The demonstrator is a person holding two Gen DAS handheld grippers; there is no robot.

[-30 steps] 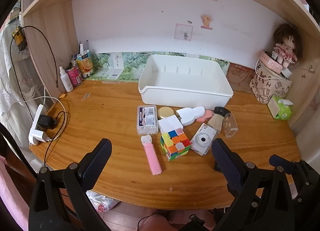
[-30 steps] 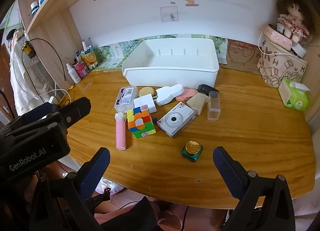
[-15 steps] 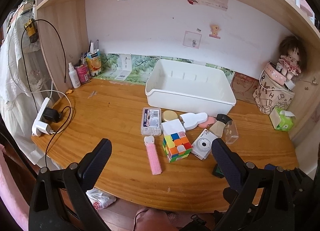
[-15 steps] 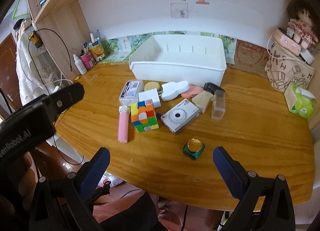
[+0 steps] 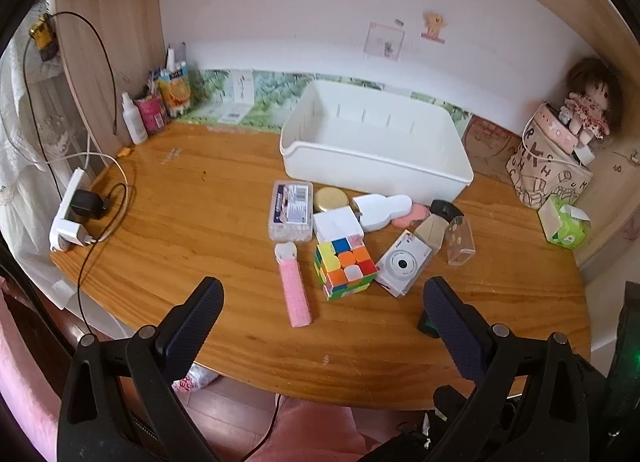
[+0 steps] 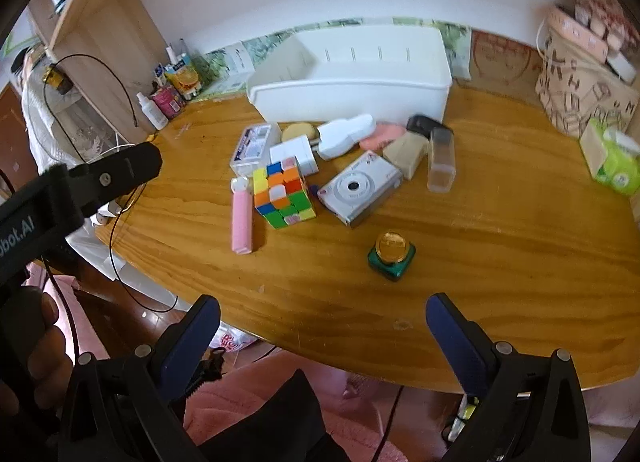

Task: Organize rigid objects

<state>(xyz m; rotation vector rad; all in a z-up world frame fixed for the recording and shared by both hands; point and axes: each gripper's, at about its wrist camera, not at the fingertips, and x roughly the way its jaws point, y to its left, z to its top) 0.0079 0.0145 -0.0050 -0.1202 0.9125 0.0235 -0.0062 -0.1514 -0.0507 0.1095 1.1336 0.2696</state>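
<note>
I hold both the left gripper (image 5: 322, 308) and right gripper (image 6: 322, 316) wide open, empty, off the tabletop's (image 6: 500, 230) near edge; clutter awaits the bin (image 5: 372, 154) behind.

Ahead of my left tool sits a big white bin (image 5: 376, 158), open on top with nothing in it. In front of it is a bunch of small things. A color cube (image 5: 345, 267) sits straight ahead, with a flat pink stick (image 5: 294, 288) lying just left of it. A white camera (image 5: 403, 264) lies flat just right of the cube. Behind the cube is a small white box (image 5: 337, 224), and left of that a clear box (image 5: 291, 215) with a label. A clear little case (image 5: 459, 236) lies farther right. Near my right tool, a small green jar (image 6: 392, 252) with a gold lid stands alone.
</note>
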